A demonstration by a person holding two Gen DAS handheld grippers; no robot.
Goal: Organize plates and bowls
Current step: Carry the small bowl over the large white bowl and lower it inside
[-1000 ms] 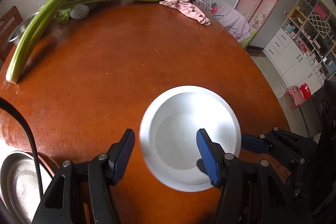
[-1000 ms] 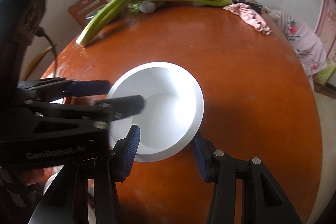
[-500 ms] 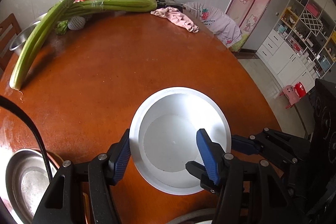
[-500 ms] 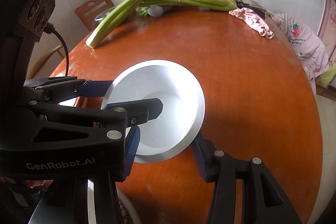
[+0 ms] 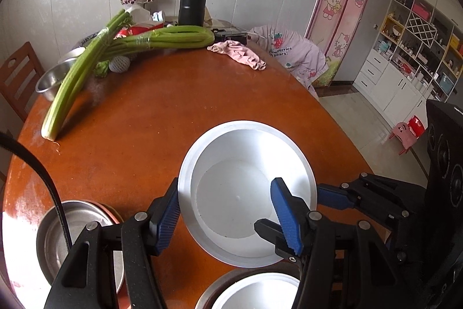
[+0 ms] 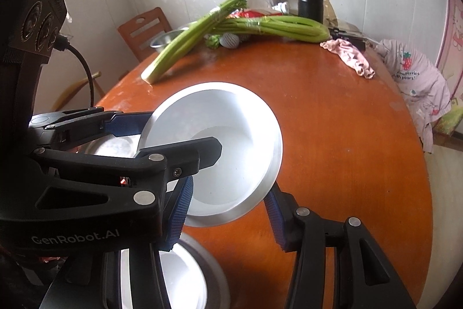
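A white bowl [image 5: 246,152] hangs tilted above the round orange-brown table [image 5: 139,123], held from two sides. My left gripper [image 5: 225,184] is shut on its left wall, one blue pad outside the rim and one inside. In the right wrist view the same white bowl [image 6: 231,112] sits with its near rim between the fingers of my right gripper [image 6: 228,190], which is shut on it. From the left wrist view, one right-gripper finger [image 5: 332,197] presses the bowl's right rim. Below the held bowl lies another white bowl [image 5: 254,291] nested in a darker dish.
A steel bowl [image 5: 78,239] stands on an orange plate at the near left. At the far side lie celery bunches [image 5: 162,39], a black flask [image 5: 192,0], a pink cloth [image 5: 240,52] and a second steel bowl [image 5: 53,80]. A wooden chair [image 6: 144,28] stands beyond the table.
Both grippers have risen and drawn back toward the near edge with the white bowl. The bowl has left the tabletop, and the nested white bowl beneath has come into view.
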